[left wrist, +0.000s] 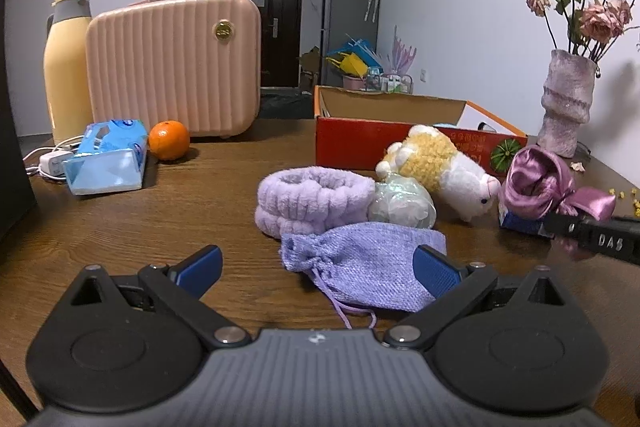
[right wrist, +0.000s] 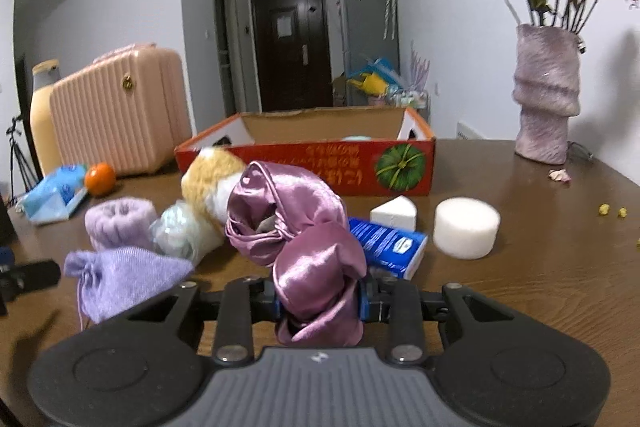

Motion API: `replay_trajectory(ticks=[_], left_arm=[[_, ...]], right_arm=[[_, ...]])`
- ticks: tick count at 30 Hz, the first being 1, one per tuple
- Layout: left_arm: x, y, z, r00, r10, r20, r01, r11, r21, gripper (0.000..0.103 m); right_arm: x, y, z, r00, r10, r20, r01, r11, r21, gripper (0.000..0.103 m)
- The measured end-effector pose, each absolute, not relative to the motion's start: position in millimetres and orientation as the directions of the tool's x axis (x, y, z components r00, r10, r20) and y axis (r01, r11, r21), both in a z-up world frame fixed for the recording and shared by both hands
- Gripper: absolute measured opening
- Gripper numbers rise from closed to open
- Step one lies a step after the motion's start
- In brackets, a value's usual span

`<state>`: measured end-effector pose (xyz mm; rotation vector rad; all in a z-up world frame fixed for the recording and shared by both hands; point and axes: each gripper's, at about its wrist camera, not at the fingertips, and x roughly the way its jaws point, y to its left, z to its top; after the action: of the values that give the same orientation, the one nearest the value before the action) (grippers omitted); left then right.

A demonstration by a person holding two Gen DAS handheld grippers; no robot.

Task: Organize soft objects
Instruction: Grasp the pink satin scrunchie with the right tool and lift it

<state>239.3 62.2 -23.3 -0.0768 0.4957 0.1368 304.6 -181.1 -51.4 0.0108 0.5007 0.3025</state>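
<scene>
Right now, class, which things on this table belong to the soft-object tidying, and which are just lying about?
Belong to the job:
satin cloth, held in the right gripper
knitted pouch
fluffy headband
plush toy
cardboard box
left gripper, open

Just lying about:
orange
suitcase
flask
vase

Your brown wooden worktop [right wrist: 540, 275], bearing red cardboard box [right wrist: 344, 167], lilac drawstring pouch [left wrist: 360, 263], fluffy headband [left wrist: 312, 199], round sponge [right wrist: 466, 227], orange [left wrist: 169, 140], vase [right wrist: 546, 99]

Plush toy [right wrist: 212, 179] blurred — half hidden behind satin scrunchie [right wrist: 304, 227]; box [right wrist: 400, 131] contents unclear
</scene>
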Motion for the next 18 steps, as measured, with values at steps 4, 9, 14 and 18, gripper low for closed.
replay_trajectory(ticks=[4,9,14,18], left_arm=[[247.2,57.2,-24.9,0.863,0.091,-0.496,-0.134,0.990,-0.052,0.103],[259.2,49.4,-27.1,0.855,0.057,-0.515,-0.113,0.990,-0.078,0.103],[271.3,41.8,-29.2,0.849,0.043,-0.527,-0.106,0.990,-0.089,0.103],[283.5,33.9,-32.6,0.839,0.060,-0.541,-0.114,0.991,-0.065,0.103]], right_arm=[[305.5,-188.6,-47.9,0.848,0.272,-0.455,-0.258,0.961,0.094,0.031],[307.8,-193.8,-46.5,0.855,0.259,-0.449,-0.240,0.966,0.101,0.031],[308.7,-197.7,-45.5,0.859,0.256,-0.443,-0.233,0.967,0.107,0.031],[309.7,-199.8,-45.7,0.860,0.254,-0.443,-0.237,0.967,0.095,0.031]])
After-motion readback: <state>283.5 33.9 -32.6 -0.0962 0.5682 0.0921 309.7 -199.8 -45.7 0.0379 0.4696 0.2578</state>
